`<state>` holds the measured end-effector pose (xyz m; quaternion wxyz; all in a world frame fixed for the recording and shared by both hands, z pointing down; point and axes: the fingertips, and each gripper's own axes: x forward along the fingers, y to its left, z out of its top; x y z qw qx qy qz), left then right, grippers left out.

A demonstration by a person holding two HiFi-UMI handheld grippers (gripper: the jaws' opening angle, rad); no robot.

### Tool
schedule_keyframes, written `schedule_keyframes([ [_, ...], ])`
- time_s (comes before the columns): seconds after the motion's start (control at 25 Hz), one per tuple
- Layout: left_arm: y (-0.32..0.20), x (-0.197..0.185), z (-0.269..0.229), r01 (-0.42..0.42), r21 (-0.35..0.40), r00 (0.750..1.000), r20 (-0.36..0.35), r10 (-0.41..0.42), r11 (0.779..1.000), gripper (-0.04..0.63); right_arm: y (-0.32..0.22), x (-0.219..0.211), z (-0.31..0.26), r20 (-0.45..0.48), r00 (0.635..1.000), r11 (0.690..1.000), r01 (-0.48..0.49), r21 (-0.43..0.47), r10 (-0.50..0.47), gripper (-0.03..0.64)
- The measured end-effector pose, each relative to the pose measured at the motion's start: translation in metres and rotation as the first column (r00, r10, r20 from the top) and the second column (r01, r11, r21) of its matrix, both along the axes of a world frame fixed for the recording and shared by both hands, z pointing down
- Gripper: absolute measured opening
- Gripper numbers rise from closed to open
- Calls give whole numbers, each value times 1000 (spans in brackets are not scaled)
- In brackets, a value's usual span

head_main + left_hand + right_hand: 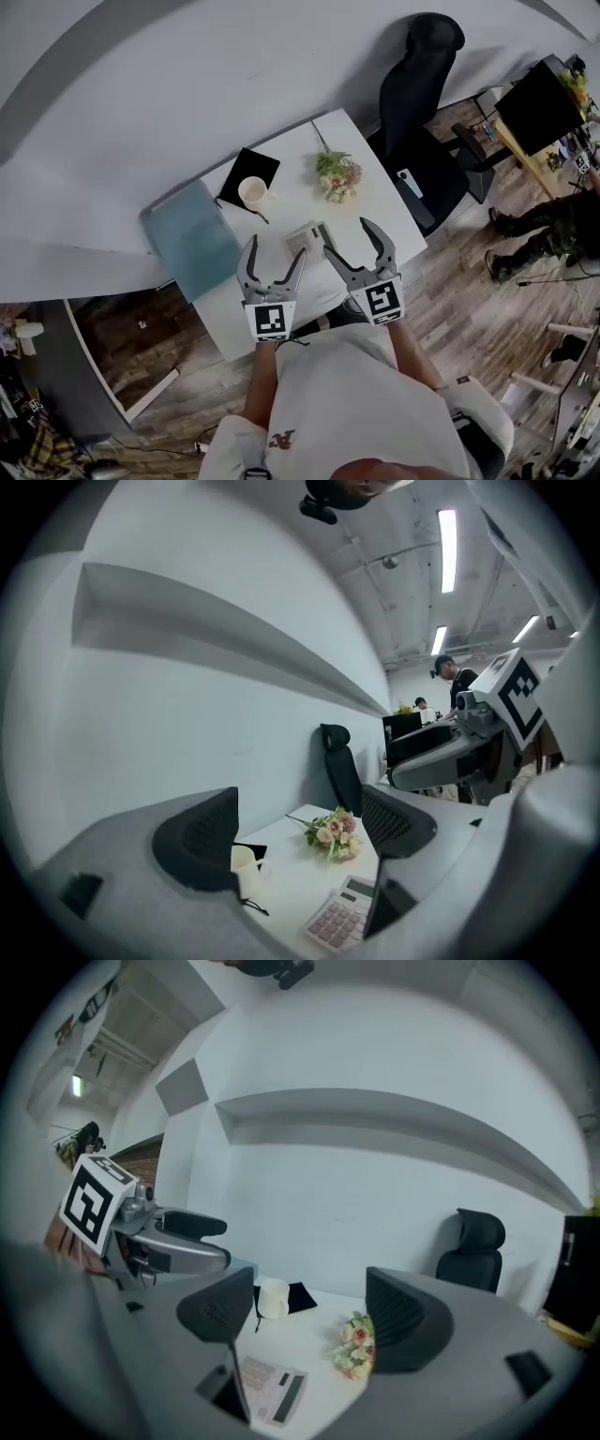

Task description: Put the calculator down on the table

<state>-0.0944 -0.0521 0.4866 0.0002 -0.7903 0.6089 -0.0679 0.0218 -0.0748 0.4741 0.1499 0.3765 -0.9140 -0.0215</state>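
A pale calculator [307, 236] with pink keys lies flat on the white table [375, 197], near its front edge; it also shows as the calculator [339, 917] and the calculator [271, 1387] below the jaws in the two gripper views. My left gripper [274, 259] hovers open just left of it, above the table's front. My right gripper [356, 246] stands open just right of it. Neither holds anything, and both are raised clear of the calculator.
A white cup [252, 191] sits on a black cloth [247, 175] at the back left, a small flower bouquet [338, 175] at the back right. A teal folder [192, 238] overhangs the table's left end. A black office chair [424, 112] stands beside the table.
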Motion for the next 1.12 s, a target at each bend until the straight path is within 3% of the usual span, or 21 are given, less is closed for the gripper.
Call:
schedule_keyframes([
  [0.36,27,-14,-42,9,65,1000,6,-10,998,420,22,-2,-40,70,997,995,-36,90,30,394],
  [1.12,41,-27,-40,38,59,999,10,-39,998,420,35,-10,-40,65,997,995,-40,86,34,391],
])
